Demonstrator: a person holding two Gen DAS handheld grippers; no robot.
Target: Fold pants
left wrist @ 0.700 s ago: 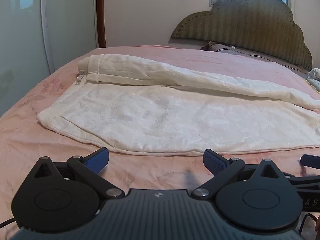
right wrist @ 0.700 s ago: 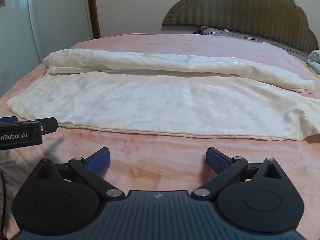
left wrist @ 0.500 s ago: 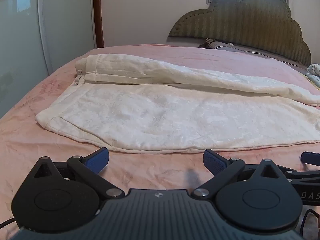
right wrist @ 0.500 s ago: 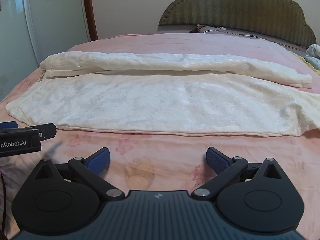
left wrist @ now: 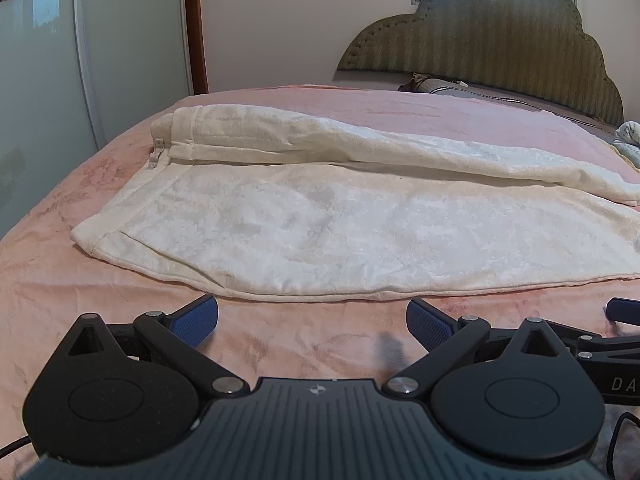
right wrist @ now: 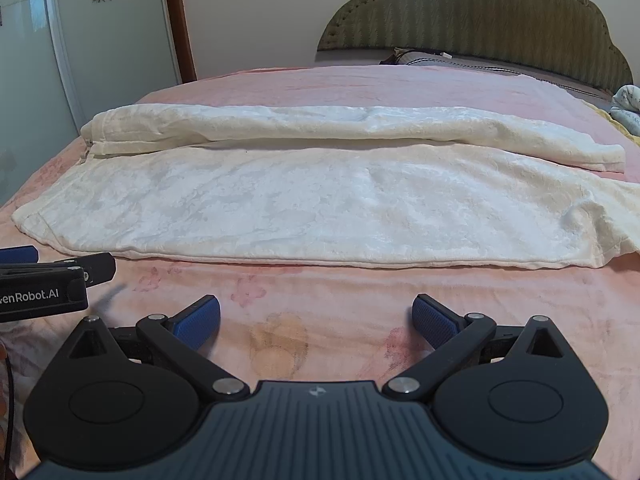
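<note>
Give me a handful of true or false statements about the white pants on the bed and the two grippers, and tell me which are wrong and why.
1. The white pants lie on a pink bedspread. True.
2. The right gripper is clamped on the near edge of the pants. False: its jaws stand wide open with only bedspread between them, short of the pants.
3. One pant leg lies folded lengthwise over the far part of the other. True.
4. The left gripper holds the waistband. False: it is open and empty, apart from the pants.
5. A green headboard stands at the far end of the bed. True.
</note>
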